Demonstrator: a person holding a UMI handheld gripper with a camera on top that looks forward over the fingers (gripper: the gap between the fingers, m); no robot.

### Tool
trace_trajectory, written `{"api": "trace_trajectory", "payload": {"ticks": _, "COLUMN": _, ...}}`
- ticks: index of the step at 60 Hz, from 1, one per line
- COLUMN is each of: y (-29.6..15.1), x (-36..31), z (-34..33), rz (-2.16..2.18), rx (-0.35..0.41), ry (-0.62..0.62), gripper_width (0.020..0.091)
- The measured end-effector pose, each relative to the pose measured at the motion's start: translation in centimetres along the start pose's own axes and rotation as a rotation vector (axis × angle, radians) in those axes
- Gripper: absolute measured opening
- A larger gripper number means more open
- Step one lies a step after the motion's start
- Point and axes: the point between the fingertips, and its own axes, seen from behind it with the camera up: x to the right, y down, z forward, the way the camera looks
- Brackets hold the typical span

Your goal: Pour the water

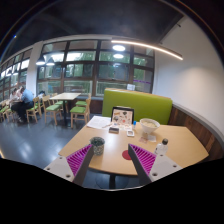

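Gripper [112, 165] jaws wide, empty; cup [97, 145] just ahead near left finger, bottle [162, 147] lower right.

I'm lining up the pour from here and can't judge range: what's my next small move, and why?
Probably ease forward and down toward the dark cup. The gripper is open and holds nothing, and the cup stands on the wooden table just beyond the left finger, not yet between the fingers.
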Motion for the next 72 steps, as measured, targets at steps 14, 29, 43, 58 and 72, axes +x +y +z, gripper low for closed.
{"api": "trace_trajectory", "payload": {"ticks": 14, "y": 1.3, "x": 4.3, "z": 0.4, "rz": 0.015, "rx": -0.002, "ry": 0.077, "gripper_width": 0.0797}}
{"api": "trace_trajectory", "payload": {"ticks": 29, "y": 8.6, "x": 11.5, "z": 4.4, "rz": 0.043, "rx": -0.05, "ry": 0.1, "gripper_width": 0.0801}}
{"api": "trace_trajectory", "payload": {"ticks": 43, "y": 14.5, "x": 19.7, "z": 10.3, "rz": 0.114, "rx": -0.08, "ry": 0.212, "gripper_width": 0.0799}}
{"api": "trace_trajectory", "payload": {"ticks": 58, "y": 14.8, "x": 24.3, "z": 18.0, "rz": 0.149, "rx": -0.036, "ry": 0.223, "gripper_width": 0.0805}}
{"api": "trace_trajectory", "payload": {"ticks": 72, "y": 14.8, "x": 25.8, "z": 23.2, "rz": 0.199, "rx": 0.014, "ry": 0.244, "gripper_width": 0.0549}}
